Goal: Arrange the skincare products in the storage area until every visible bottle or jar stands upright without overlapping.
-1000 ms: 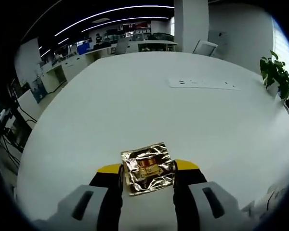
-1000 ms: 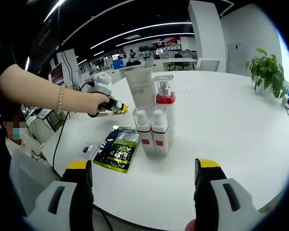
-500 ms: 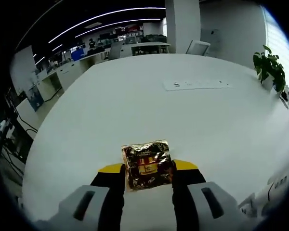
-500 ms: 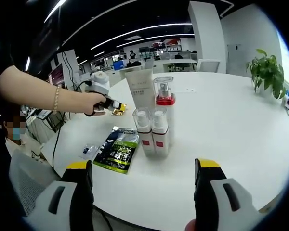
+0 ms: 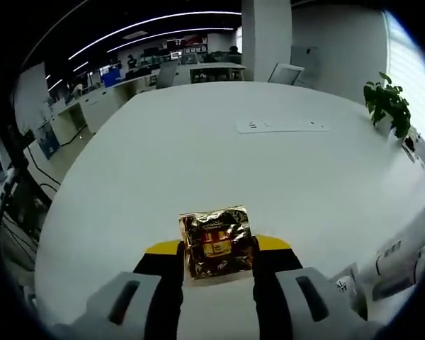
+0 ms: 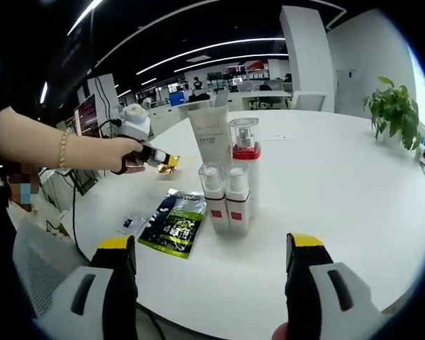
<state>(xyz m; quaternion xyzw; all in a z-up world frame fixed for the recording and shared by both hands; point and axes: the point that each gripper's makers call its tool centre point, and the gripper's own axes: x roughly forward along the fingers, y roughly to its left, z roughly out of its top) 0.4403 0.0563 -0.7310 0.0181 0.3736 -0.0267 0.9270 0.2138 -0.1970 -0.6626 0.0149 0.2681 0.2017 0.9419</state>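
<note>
Left gripper (image 5: 218,256) has lifted a bit over the last second: in the right gripper view it sits higher above the table (image 6: 354,184) than before, sachet (image 5: 216,241) still pinched. In its own view the far table edge and plant have slid, so the camera turned; the sachet hasn't shifted between the fingers. Likely means it's being carried toward the bottle group, not placed yet.

Left fingers: closed most of the way on the gold foil sachet, one finger on each side edge, sachet at 12 o'clock just past the tips. In the right gripper view the same gripper (image 6: 163,160) shows at 10 o'clock, held by a hand (image 6: 117,154), gold sachet at its tip, clear of the table.

Right gripper (image 6: 209,273): fingers wide apart, nothing between them, touching nothing.

Near to far in the right gripper view: green packet (image 6: 174,223) lying flat at 11 o'clock, small packet (image 6: 131,223) beside it; two small bottles (image 6: 224,197) upright side by side at 12; red-collared bottle (image 6: 244,159) just behind; white tube (image 6: 211,140) upright behind that. All four stand, close together. Flat packets still unarranged.
</note>
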